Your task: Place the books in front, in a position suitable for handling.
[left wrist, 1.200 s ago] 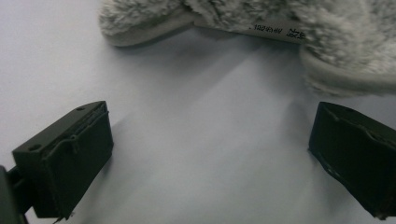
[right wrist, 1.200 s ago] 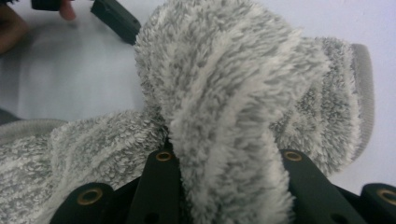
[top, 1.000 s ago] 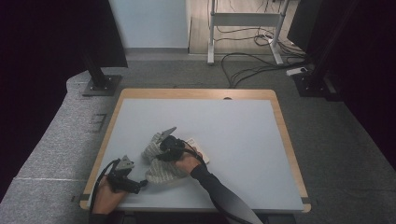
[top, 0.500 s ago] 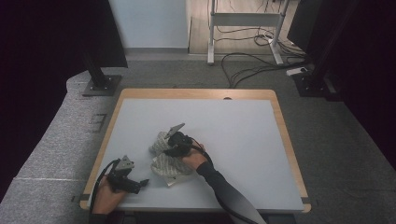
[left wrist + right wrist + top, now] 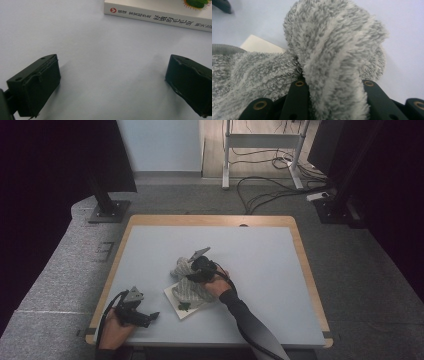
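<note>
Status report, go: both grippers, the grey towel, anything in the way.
Right gripper shut on grey towel. Towel draped over white book. Left gripper open, on the table, short of the book. Nothing blocking.

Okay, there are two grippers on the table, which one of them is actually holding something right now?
The right gripper, near the table's middle: its jaws are clamped on the fluffy grey cloth draped over the book. The left gripper, at the near edge, is open and holds nothing.

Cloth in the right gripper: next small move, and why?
Probably keep drawing the cloth off the book toward the bare table. The right gripper is shut on a fold of it, but much of the cloth lies draped over the book. The left gripper rests open just short of the book, seemingly ready for it.
</note>
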The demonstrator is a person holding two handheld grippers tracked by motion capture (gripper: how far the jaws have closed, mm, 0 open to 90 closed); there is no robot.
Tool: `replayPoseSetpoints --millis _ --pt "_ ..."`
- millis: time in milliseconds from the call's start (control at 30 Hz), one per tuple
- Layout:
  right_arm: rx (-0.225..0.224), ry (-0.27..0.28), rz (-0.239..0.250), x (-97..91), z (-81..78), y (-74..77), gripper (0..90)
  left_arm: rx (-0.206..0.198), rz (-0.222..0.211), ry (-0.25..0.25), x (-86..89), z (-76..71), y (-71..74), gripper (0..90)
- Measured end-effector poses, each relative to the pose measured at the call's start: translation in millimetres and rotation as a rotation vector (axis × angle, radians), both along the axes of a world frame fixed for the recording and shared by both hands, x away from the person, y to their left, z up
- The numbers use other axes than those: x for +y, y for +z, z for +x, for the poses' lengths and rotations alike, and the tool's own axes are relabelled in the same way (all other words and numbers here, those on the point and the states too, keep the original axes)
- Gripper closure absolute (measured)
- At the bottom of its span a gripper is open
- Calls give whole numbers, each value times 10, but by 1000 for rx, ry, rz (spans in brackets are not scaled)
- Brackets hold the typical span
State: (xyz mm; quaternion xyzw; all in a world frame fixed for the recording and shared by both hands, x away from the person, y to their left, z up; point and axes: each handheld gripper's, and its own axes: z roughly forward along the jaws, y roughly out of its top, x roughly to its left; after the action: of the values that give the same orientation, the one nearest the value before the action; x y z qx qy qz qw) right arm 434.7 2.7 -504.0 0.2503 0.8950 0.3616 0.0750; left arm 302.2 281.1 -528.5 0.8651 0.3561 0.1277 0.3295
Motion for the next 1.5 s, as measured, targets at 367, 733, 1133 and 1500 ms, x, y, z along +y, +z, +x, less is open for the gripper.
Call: replayPoseSetpoints --millis 367,733,1133,1500 --pt "-8 -56 -9 -210 93 -7 708 0 1 0 0 0 0 0" --pt "-16 -113 -22 -402 167 -11 708 -1 2 0 0 0 1 0" --pt "-20 -157 -29 -557 220 -25 707 -1 2 0 0 0 0 0" --pt "-51 -143 -43 -580 147 132 707 0 1 0 1 0 1 0"
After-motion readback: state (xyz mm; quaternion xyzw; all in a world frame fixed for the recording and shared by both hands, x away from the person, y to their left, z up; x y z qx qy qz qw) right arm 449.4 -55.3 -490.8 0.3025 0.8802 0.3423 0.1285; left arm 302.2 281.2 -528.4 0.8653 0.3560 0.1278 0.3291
